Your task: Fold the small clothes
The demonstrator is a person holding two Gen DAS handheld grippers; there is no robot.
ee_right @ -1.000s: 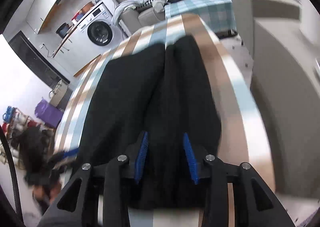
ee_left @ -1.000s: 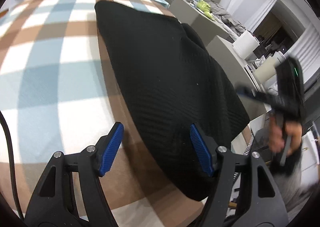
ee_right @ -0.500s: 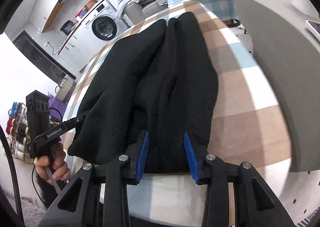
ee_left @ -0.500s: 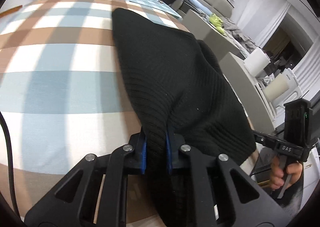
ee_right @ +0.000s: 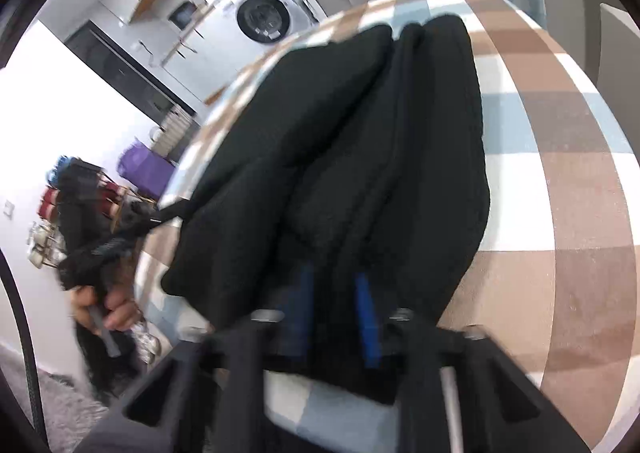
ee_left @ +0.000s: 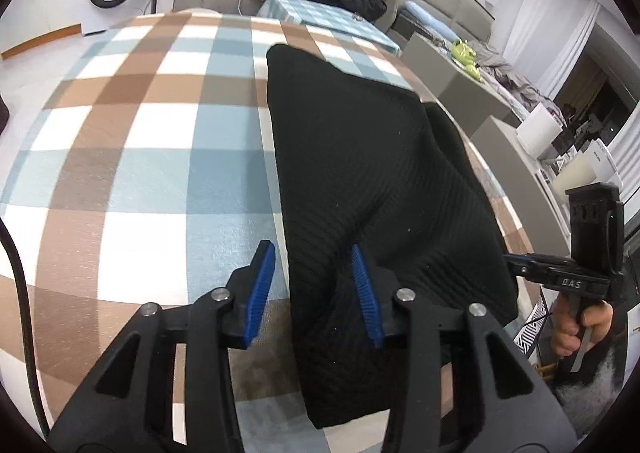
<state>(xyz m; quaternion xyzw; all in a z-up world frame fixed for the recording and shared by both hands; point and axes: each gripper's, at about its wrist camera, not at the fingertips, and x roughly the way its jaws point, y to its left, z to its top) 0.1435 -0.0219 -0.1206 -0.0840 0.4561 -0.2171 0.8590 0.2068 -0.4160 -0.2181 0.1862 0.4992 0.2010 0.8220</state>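
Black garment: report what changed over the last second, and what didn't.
The left gripper pinched the black garment's near edge half a second ago; its jaws have just been opening, pads now clear of the cloth. The right gripper, open astride the near hem before, has just closed on it. The garment stays flat on the checked tablecloth.

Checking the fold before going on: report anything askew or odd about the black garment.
The black garment lies skewed on the checked cloth; its near end droops over the table edge. The left gripper straddles one loose fold.
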